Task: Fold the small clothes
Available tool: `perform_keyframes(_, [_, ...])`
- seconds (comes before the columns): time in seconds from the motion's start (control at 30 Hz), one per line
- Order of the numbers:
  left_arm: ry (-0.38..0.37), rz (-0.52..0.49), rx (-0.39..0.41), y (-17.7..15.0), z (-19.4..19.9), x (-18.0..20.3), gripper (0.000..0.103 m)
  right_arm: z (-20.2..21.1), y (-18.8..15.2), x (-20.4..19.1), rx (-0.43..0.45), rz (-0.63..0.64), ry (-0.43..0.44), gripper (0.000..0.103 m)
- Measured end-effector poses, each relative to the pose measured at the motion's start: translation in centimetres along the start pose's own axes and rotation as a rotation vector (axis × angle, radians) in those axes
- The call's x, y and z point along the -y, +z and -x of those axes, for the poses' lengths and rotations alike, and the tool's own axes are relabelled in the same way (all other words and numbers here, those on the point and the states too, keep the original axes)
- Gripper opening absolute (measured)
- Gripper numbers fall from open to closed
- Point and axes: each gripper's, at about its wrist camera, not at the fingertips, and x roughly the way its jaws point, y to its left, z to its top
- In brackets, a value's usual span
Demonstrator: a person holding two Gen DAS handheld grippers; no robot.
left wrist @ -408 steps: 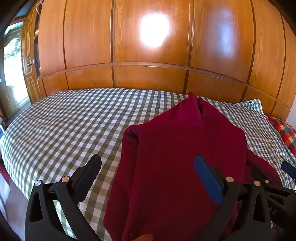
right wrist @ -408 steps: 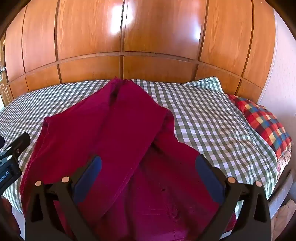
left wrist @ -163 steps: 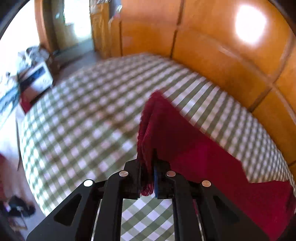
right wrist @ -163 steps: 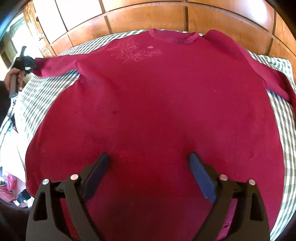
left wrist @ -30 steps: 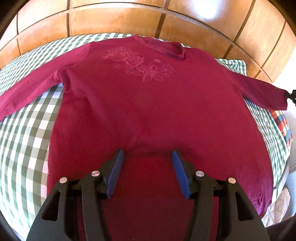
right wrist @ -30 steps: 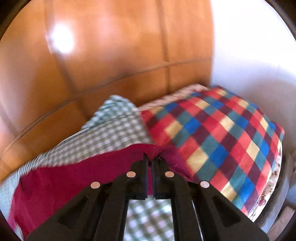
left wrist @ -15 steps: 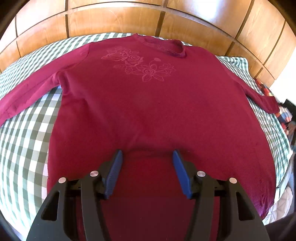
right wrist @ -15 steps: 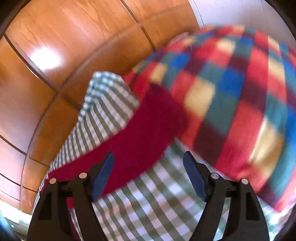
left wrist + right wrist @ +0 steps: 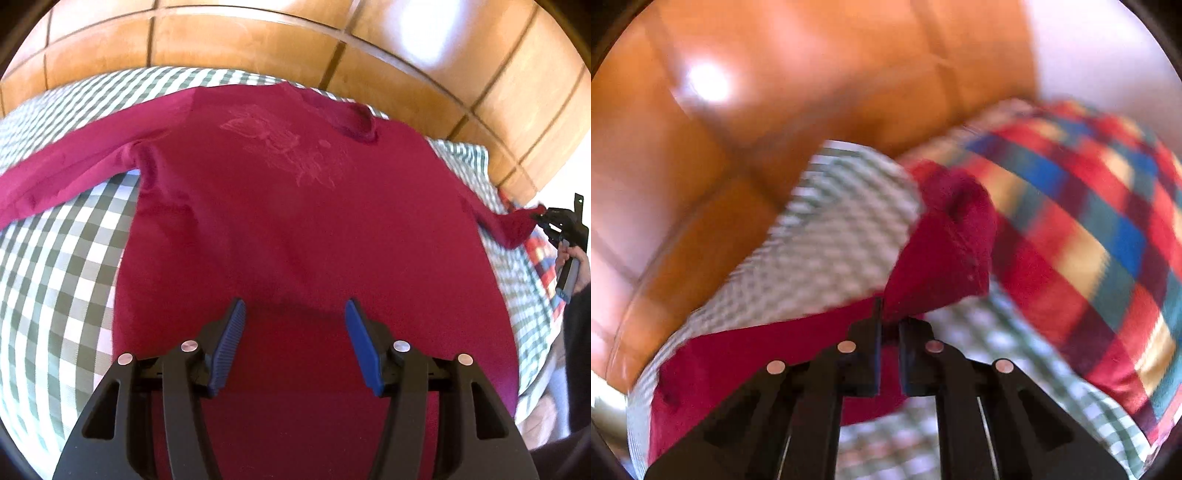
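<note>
A dark red long-sleeved sweater (image 9: 295, 229) lies spread flat, front up, on the green checked bed (image 9: 55, 266). Its collar is at the far side and a pale flower print (image 9: 288, 151) is on the chest. My left gripper (image 9: 293, 332) is open and empty, just above the sweater's lower middle. My right gripper (image 9: 890, 332) is shut on the cuff of the sweater's right sleeve (image 9: 942, 254), which folds up beyond the jaws. In the left wrist view the right gripper (image 9: 541, 218) is at the far right, holding that sleeve end (image 9: 509, 229).
A wooden panelled wall (image 9: 258, 40) runs behind the bed. A red, blue and yellow plaid pillow (image 9: 1089, 251) lies at the bed's right end. The sweater's left sleeve (image 9: 55, 177) stretches out over the sheet to the left.
My right gripper was open half a second ago and has shut on the right sleeve's cuff again. The left gripper has stayed open over the sweater, its view tilting a little.
</note>
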Motion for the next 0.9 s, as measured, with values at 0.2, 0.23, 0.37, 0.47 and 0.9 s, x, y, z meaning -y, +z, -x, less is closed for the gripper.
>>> perform_keyframes(0.2, [-0.051,0.055,0.044,1.1,1.5,-1.5,0.056,-0.1,-1.1,-14.8,-0.026,0.146,0.243,0.006])
perform_keyframes(0.23, [-0.063,0.061,0.054,1.4,1.8,-1.7,0.056,-0.5,-2.0,-18.3,-0.047,0.184,0.291,0.006])
perform_keyframes(0.37, [-0.095,0.087,0.078,2.3,2.4,-2.5,0.056,-1.2,-7.0,-29.5,-0.118,0.328,0.443,0.006])
perform_keyframes(0.47, [-0.108,0.121,0.090,2.9,2.7,-3.2,0.056,-1.2,-10.5,-34.7,-0.150,0.414,0.503,0.043])
perform_keyframes(0.9, [-0.142,0.202,0.129,9.0,0.5,-4.9,0.056,-0.3,-16.2,-22.0,-0.175,0.342,0.287,0.085])
